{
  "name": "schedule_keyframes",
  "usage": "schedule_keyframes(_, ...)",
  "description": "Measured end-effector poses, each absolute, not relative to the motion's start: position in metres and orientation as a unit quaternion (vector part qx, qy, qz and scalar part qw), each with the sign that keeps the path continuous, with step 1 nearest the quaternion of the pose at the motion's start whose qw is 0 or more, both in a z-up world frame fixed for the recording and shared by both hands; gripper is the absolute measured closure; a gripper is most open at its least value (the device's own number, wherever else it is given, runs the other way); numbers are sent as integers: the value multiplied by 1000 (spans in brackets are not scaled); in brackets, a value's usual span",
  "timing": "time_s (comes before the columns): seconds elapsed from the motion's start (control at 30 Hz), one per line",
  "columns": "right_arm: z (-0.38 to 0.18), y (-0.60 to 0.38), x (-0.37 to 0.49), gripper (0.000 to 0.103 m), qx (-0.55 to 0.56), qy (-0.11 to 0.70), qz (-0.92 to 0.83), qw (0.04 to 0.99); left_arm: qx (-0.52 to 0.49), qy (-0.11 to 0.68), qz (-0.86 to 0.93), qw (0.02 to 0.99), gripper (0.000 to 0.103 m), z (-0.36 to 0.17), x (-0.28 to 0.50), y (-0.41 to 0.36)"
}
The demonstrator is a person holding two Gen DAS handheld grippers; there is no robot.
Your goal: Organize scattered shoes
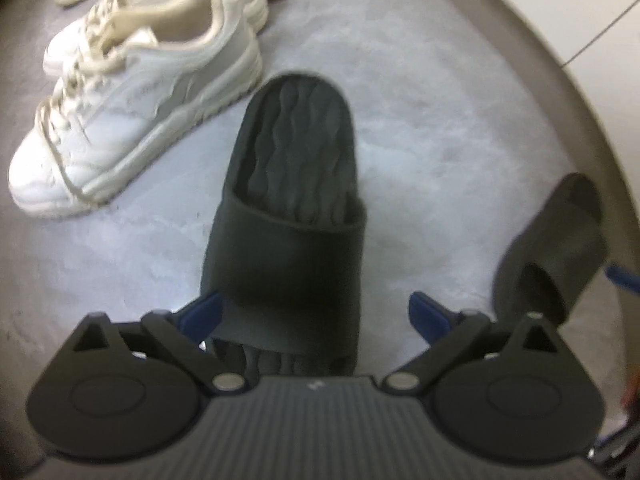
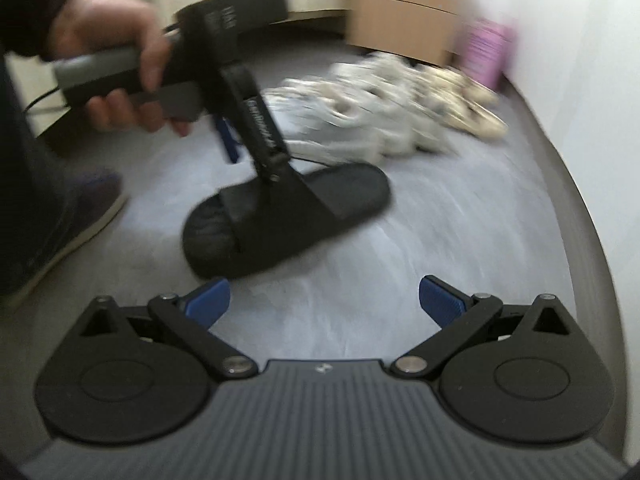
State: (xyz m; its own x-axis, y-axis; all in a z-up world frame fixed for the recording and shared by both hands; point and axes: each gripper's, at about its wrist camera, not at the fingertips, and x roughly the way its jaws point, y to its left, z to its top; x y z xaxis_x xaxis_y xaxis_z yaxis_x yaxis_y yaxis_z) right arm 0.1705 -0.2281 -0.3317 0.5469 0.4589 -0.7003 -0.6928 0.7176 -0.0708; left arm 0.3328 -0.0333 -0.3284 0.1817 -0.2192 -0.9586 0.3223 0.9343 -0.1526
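Left gripper (image 1: pixel 314 314) spread wide around the black slide (image 1: pixel 288 208); right gripper (image 2: pixel 325 300) released, apparently empty.

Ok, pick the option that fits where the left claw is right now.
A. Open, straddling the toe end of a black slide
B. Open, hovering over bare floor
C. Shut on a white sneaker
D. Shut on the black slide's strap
A: the left claw is open, its blue fingers set either side of the black slide; the white sneakers lie off to its left.

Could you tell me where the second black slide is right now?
In the left wrist view, the second black slide is at the right edge, right of the black slide between the open jaws.
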Motion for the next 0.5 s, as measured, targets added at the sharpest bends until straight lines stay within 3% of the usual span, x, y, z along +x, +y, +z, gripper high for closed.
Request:
schedule_keyframes(0.27, -331, -145, 229, 0, -329, 349, 448, 755, 56, 568, -177, 802, 0, -295, 341, 1)
schedule_keyframes(0.5, -361, -105, 259, 0, -334, 317, 435, 774, -31, 564, -162, 809, 0, -278, 352, 49)
